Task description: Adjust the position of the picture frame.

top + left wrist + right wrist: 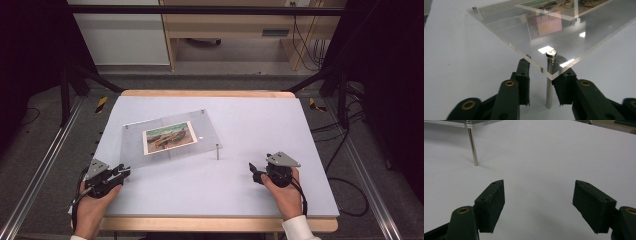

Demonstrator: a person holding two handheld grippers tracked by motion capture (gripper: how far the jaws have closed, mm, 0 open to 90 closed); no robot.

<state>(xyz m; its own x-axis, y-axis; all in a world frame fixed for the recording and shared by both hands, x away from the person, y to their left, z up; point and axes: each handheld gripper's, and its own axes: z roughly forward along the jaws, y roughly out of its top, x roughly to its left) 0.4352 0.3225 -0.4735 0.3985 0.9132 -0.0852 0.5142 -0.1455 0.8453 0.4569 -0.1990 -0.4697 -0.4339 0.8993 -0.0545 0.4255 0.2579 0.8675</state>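
As 2 grippers wait, 1 acrylic plate (pixel 172 137), 1 photo (pixel 168 136)

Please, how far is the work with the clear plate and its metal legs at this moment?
Done: the clear plate with the picture stands on its metal legs. In hand: the left gripper has its jaws either side of the near corner leg, not yet shut. Left: the right gripper waits open, apart from the other front leg.

A clear acrylic plate (pixel 172 137) carrying a printed picture (pixel 169 136) is standing level on thin metal legs (pixel 549 82), sitting left of the surface's centre, nearer its left edge.
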